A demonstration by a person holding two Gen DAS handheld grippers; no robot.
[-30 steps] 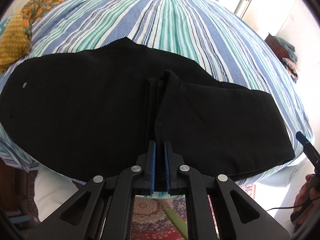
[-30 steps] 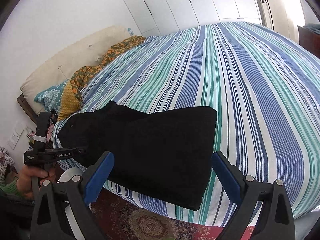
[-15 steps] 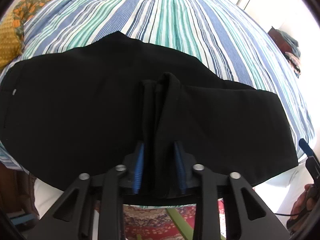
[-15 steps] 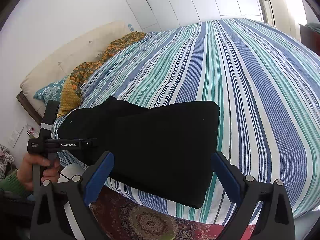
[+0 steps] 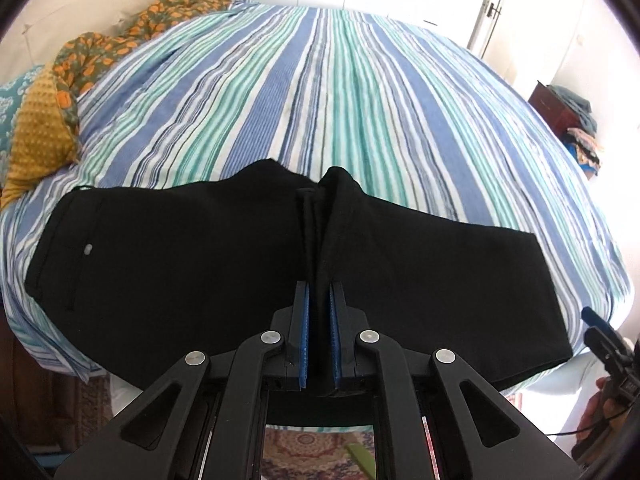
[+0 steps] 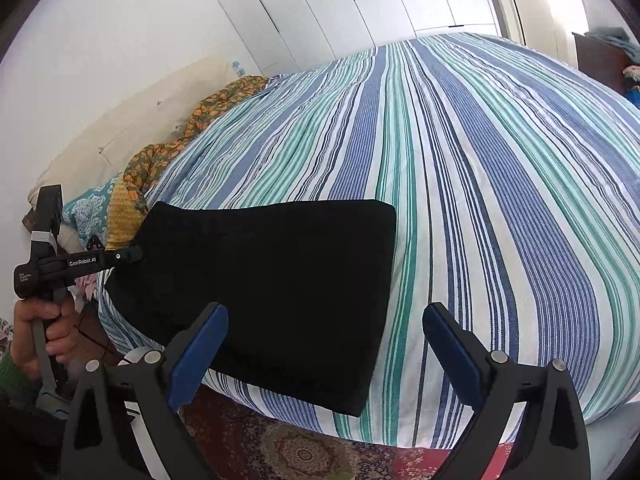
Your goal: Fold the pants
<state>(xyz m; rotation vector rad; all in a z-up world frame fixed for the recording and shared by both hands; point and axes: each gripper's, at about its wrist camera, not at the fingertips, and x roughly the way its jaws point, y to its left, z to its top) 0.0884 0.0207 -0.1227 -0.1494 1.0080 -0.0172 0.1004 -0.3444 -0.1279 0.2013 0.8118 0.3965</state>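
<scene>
Black pants (image 5: 168, 268) lie folded lengthwise along the near edge of the striped bed (image 5: 340, 92). My left gripper (image 5: 319, 296) is shut on a pinched ridge of the pants' cloth near their middle, and the ridge runs away from the fingers. In the right wrist view the pants (image 6: 280, 280) lie ahead and to the left. My right gripper (image 6: 324, 324) is wide open and empty, above the bed's near edge by the pants' leg end. The left gripper (image 6: 128, 256) shows there at the far left, held by a hand.
A yellow and orange patterned cloth (image 5: 48, 120) and pillows lie at the head of the bed on the left. White wardrobe doors (image 6: 360, 8) stand behind the bed. A patterned rug (image 6: 304, 452) lies on the floor below the bed's edge. A dark cabinet with clothes (image 5: 560, 108) stands at the right.
My left gripper opened half a second ago, then closed again on the ridge of cloth and drew back. The right gripper stayed open and shifted a little.
</scene>
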